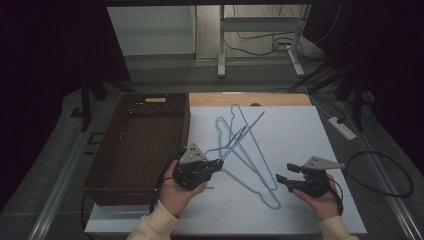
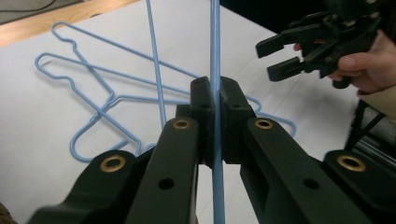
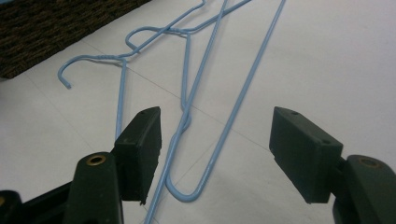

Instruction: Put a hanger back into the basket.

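While the left gripper (image 2: 212,100) pinches one hanger (image 1: 243,132) wire, its length running away toward the desk's (image 1: 300,135) far edge, the right gripper (image 1: 286,173) is spread, beside the pile.

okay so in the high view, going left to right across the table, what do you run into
Brown wicker basket → left tool, shut on a blue wire hanger → hangers lying on the white table → right tool, open → white power strip off the table's right edge.
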